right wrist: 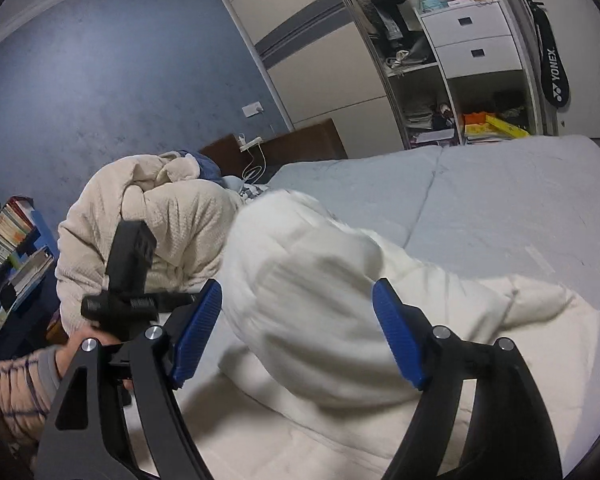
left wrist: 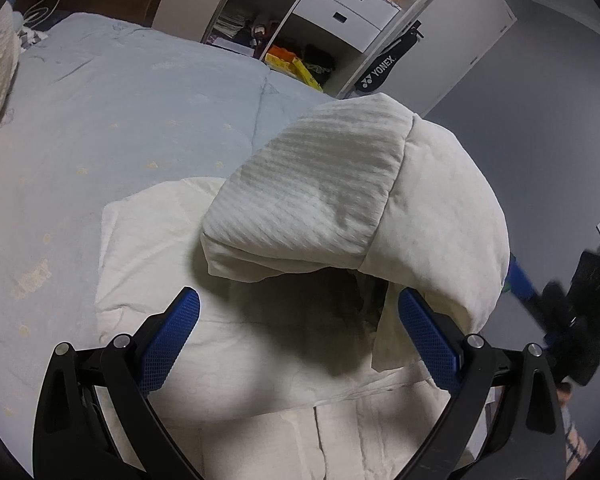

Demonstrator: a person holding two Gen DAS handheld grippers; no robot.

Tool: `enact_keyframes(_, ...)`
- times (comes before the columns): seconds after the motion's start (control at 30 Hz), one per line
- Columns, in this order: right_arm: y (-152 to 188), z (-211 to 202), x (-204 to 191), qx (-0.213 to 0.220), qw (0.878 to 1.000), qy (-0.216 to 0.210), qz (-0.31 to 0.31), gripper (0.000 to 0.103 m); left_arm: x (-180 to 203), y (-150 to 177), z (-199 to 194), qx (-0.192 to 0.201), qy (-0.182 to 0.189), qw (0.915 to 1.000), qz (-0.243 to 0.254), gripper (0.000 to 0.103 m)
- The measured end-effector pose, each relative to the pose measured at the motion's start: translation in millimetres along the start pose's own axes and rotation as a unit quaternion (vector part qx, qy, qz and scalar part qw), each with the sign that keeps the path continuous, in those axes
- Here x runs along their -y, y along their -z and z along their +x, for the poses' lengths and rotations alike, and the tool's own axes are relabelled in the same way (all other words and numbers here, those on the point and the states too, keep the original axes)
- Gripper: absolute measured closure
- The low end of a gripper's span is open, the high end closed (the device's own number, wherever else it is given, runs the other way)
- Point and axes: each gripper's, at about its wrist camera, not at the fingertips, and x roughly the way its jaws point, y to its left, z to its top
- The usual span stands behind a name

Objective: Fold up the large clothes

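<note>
A large cream-white padded garment [left wrist: 260, 360] lies on the pale blue bed [left wrist: 120, 120]. Its hood or upper part [left wrist: 340, 200] is raised and curled over, with a ribbed lining showing. My left gripper [left wrist: 300, 320] is open, its blue pads on either side of the hollow under that raised part, holding nothing. In the right wrist view the same garment [right wrist: 320, 300] bulges up, blurred. My right gripper [right wrist: 298, 320] is open, its pads on either side of the bulge, not closed on it. The left gripper [right wrist: 128, 280] and the hand holding it show at the left.
A beige knitted blanket heap [right wrist: 160, 220] lies at the head of the bed. An open wardrobe with white drawers [right wrist: 472, 40] and shelves stands beyond the bed. A Yonex racket bag [right wrist: 552, 68] hangs there. Books [right wrist: 8, 236] are stacked at the left by the blue wall.
</note>
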Motion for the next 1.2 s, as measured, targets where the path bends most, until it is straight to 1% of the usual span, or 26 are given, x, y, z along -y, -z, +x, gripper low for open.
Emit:
enact_keyframes(0.07,-8.7,9.3,-5.2,-0.007,1.000,0.008,-0.007,0.029,0.8,0.3,-2.4,0.002,-0.007,0.9999,0.007,0.007)
enact_keyframes(0.17,-12.4,24.8,-9.3,-0.029,0.999,0.036,-0.022,0.029,-2.8,-0.4,-8.4,0.007,-0.020,0.9997,0.011,0.007)
enact_keyframes(0.27,-14.2,39.0,-10.6,-0.050,0.997,0.048,-0.027,0.029,-13.0,-2.9,-16.6,0.013,-0.031,0.9994,-0.001,0.007)
enact_keyframes(0.33,-13.9,48.4,-11.0,-0.065,0.996,0.056,-0.029,0.029,-19.7,-5.2,-23.5,0.020,-0.033,0.9992,-0.012,0.007)
enact_keyframes(0.4,-12.0,52.3,-11.3,-0.071,0.995,0.056,-0.030,0.030,-24.8,-6.6,-29.9,0.027,-0.030,0.9990,-0.022,0.007)
enact_keyframes(0.43,-9.3,52.4,-11.4,-0.071,0.995,0.054,-0.032,0.039,-26.4,-7.6,-32.1,0.029,-0.028,0.9989,-0.025,0.007)
enact_keyframes(0.47,-6.4,52.7,-14.5,-0.072,0.995,0.052,-0.037,0.053,-28.2,-8.4,-34.9,0.031,-0.024,0.9987,-0.031,0.007)
enact_keyframes(0.53,-0.9,55.1,-19.5,-0.081,0.994,0.054,-0.048,0.068,-29.8,-9.8,-38.8,0.035,-0.010,0.9985,-0.040,0.007)
enact_keyframes(0.57,3.2,55.8,-24.4,-0.086,0.993,0.055,-0.058,0.072,-29.8,-10.3,-39.9,0.036,-0.003,0.9984,-0.044,0.007)
enact_keyframes(0.67,20.6,57.7,-44.4,-0.101,0.988,0.059,-0.099,0.080,-26.7,-10.5,-39.7,0.036,0.024,0.9975,-0.055,0.007)
enact_keyframes(0.73,37.9,60.1,-62.7,-0.120,0.980,0.067,-0.145,0.081,-24.8,-10.0,-36.8,0.032,0.047,0.9964,-0.063,0.007)
enact_keyframes(0.77,44.9,60.5,-69.1,-0.127,0.976,0.070,-0.162,0.081,-23.9,-8.8,-32.9,0.024,0.065,0.9951,-0.070,0.007)
enact_keyframes(0.87,71.6,62.4,-87.2,-0.155,0.961,0.080,-0.216,0.081,-22.8,-5.1,-18.2,-0.004,0.099,0.9912,-0.088,0.007)
enact_keyframes(0.9,80.5,62.3,-89.8,-0.162,0.956,0.084,-0.228,0.081,-22.2,-1.9,-9.8,-0.019,0.104,0.9899,-0.094,0.007)
enact_keyframes(0.93,85.0,60.3,-88.8,-0.164,0.955,0.085,-0.232,0.081,-21.7,1.2,-1.7,-0.034,0.103,0.9893,-0.097,0.007)
enact_keyframes(1.0,95.0,57.7,-85.7,-0.168,0.957,0.083,-0.220,0.081,-20.6,7.1,12.9,-0.059,0.093,0.9890,-0.099,0.008)
enact_keyframes(1.03,98.3,56.4,-83.6,-0.167,0.959,0.084,-0.212,0.081,-19.7,9.8,18.1,-0.067,0.089,0.9890,-0.098,0.012)
enact_keyframes(1.1,99.5,53.6,-80.0,-0.163,0.964,0.082,-0.194,0.080,-17.4,16.9,29.3,-0.083,0.091,0.9886,-0.087,0.027)
enact_keyframes(1.13,100.5,51.0,-74.4,-0.158,0.969,0.081,-0.169,0.080,-13.4,17.9,33.8,-0.090,0.086,0.9895,-0.073,0.046)
enact_keyframes(1.17,100.5,49.0,-70.4,-0.154,0.973,0.078,-0.150,0.076,-10.3,19.3,36.2,-0.093,0.074,0.9912,-0.059,0.061)
enact_keyframes(1.2,99.8,45.6,-64.0,-0.149,0.979,0.072,-0.120,0.073,-6.9,20.5,38.3,-0.093,0.061,0.9929,-0.042,0.068)
